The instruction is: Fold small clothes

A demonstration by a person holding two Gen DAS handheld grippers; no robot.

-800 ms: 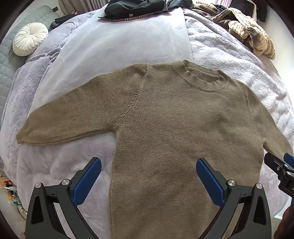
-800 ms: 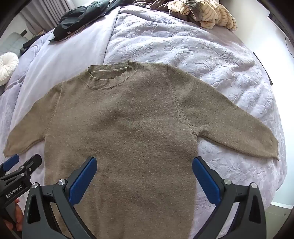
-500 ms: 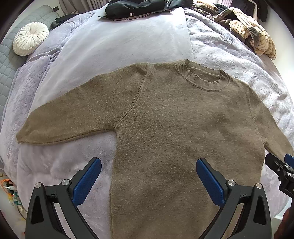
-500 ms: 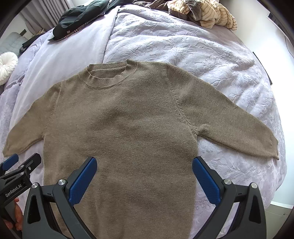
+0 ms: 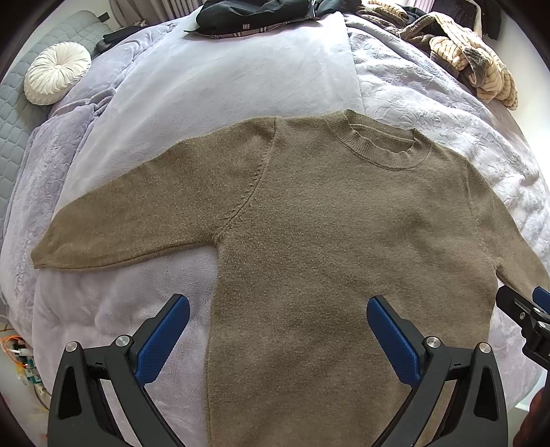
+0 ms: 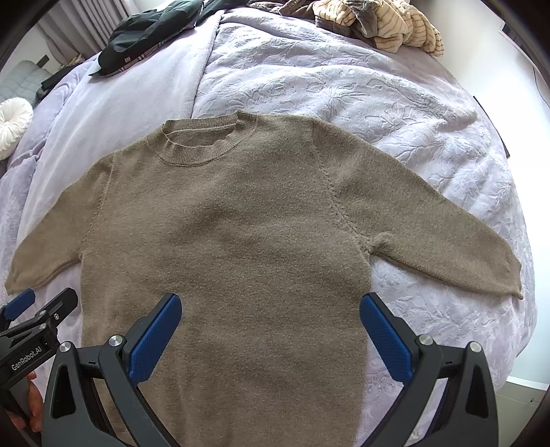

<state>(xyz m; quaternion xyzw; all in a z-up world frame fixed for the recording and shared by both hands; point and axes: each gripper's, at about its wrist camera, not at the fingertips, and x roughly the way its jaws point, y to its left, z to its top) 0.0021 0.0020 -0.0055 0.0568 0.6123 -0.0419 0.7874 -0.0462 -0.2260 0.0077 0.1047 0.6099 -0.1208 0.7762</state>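
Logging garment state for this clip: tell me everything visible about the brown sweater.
The brown sweater is a fuzzy olive-brown knit with a ribbed crew collar and raglan-style sleeve seams. It lies flat, unfolded and smooth on the lavender bedspread, collar away from the cameras, both sleeves spread outward. The left gripper and right gripper are open over its lower body, gripping nothing. Its hem is out of view.

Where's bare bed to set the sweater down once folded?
Free: the smooth lilac strip between sweater and dark garment; the embossed quilt between collar and striped pile. Crowded: the bed's far edge, and the middle, under the spread sweater. Both grippers, left gripper and right gripper, open.
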